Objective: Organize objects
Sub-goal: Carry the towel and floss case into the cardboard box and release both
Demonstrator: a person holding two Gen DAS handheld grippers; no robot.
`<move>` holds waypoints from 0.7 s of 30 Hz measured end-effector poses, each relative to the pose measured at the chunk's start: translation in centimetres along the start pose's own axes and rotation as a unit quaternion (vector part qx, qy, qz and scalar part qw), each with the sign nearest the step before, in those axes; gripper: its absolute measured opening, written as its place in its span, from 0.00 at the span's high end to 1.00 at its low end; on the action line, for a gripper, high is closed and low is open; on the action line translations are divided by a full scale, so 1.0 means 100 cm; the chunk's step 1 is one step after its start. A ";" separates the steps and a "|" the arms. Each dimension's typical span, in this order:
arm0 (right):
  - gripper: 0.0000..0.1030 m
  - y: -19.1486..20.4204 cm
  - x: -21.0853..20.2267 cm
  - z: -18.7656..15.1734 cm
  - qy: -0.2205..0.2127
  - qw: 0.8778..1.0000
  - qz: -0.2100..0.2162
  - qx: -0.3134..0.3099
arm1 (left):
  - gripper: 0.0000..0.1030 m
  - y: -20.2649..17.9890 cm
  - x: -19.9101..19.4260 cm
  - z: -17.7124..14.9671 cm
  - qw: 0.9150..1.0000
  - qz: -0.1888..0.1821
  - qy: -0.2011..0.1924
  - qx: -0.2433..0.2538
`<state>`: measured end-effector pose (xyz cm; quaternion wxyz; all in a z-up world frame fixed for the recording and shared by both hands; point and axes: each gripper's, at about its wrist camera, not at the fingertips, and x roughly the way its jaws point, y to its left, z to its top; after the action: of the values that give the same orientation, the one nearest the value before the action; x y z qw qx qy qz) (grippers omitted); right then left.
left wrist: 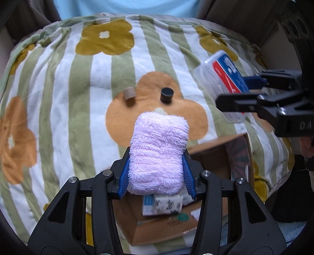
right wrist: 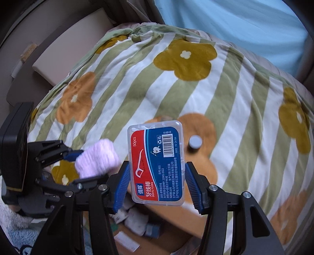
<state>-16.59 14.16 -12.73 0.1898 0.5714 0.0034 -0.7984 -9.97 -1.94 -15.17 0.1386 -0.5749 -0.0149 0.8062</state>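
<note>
My left gripper (left wrist: 156, 174) is shut on a rolled pink fluffy towel (left wrist: 159, 153), held above an open cardboard box (left wrist: 214, 157); it also shows in the right wrist view (right wrist: 97, 159). My right gripper (right wrist: 157, 184) is shut on a clear dental floss box (right wrist: 157, 162) with a red and blue label, also above the box; it shows in the left wrist view (left wrist: 223, 72) too. A small black cylinder (left wrist: 166, 94) and a small beige cylinder (left wrist: 129, 93) lie on the blanket.
A striped flower blanket (left wrist: 78, 98) covers the bed. The cardboard box (right wrist: 157, 235) holds a few small packets (left wrist: 162, 204). A beige cushion (right wrist: 68, 53) lies at the far left. A person in a light blue shirt (left wrist: 125, 7) sits behind.
</note>
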 end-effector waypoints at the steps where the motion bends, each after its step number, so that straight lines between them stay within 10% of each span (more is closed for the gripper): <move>1: 0.50 0.003 -0.003 -0.008 -0.001 1.000 0.000 0.004 | 0.58 -0.001 -0.001 -0.006 1.000 -0.001 0.001 0.001; 21: 0.50 0.006 0.026 -0.152 0.038 0.990 -0.039 0.134 | 0.58 -0.020 0.043 -0.087 0.998 -0.016 0.054 0.016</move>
<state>-3.24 16.26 -20.23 0.0803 0.6211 -0.0738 -0.7761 -2.76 -0.13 -21.69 0.1610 -0.6154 -0.0039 0.7716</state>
